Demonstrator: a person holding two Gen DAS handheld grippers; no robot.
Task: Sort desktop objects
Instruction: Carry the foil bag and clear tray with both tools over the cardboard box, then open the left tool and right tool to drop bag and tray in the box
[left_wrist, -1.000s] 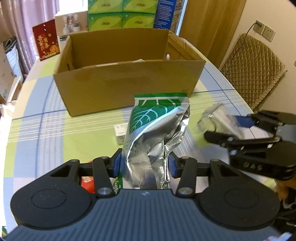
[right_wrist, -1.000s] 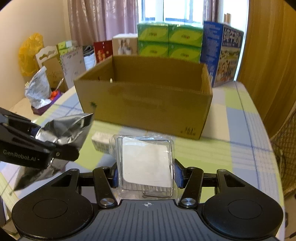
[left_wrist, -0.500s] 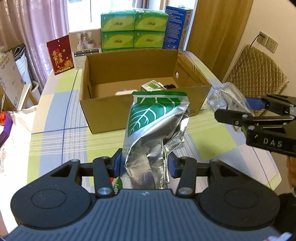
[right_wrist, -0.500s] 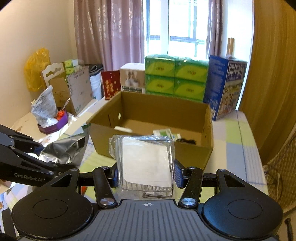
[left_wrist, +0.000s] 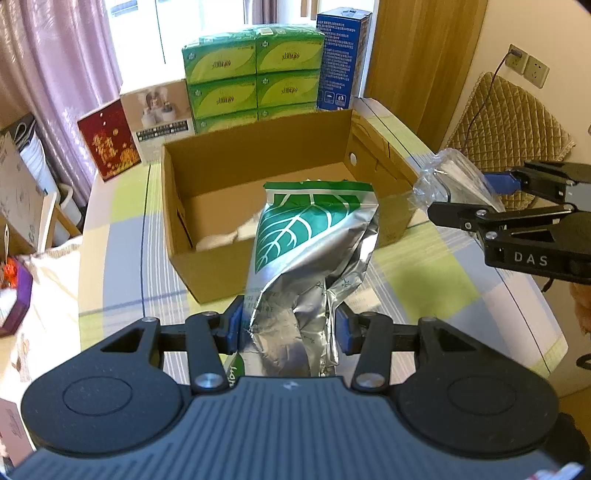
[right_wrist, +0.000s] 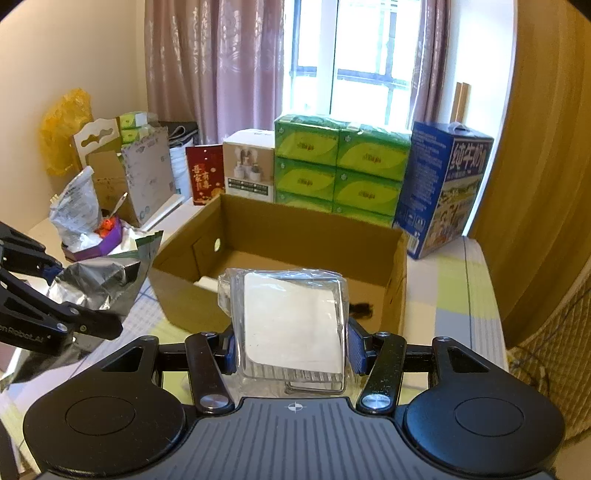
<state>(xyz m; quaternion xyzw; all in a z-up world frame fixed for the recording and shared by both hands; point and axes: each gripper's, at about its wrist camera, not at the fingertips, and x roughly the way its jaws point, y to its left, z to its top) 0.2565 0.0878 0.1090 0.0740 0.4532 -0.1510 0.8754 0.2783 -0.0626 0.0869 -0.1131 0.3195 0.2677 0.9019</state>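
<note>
**Both tongs loaded in front of the open box**

Nearest the left wrist camera, the left tongs (left_wrist: 289, 326) pinch the crumpled lower part of a silver foil pouch (left_wrist: 310, 254), blue pads pressed into it from both sides. The pouch stands upright between them, its green leaf print and sealed top edge rising in front of the near wall of the cardboard box (left_wrist: 207, 254).

In the right wrist view, the right tongs (right_wrist: 291, 349) are closed on a clear plastic packet (right_wrist: 291, 321) with a white card inside and a thin wire piece showing at its lower edge. The packet is held up ahead of the box's near wall. From the left camera the same packet shows as crinkled plastic near the box's right near corner, clear of the cloth.

The box sits open on the bench (left_wrist: 424, 266), which is covered in a checked cloth of green, blue and white. Inside it, white rounded items (left_wrist: 221, 238) lie against the near left corner, and a small dark item (right_wrist: 360, 307) lies on the floor toward the right.

Behind the box, along the far edge of the bench, stand stacked green tissue packs (right_wrist: 340, 166), a blue carton (right_wrist: 443, 188), a white carton (right_wrist: 249, 164) and a red card (right_wrist: 204, 179).
</note>
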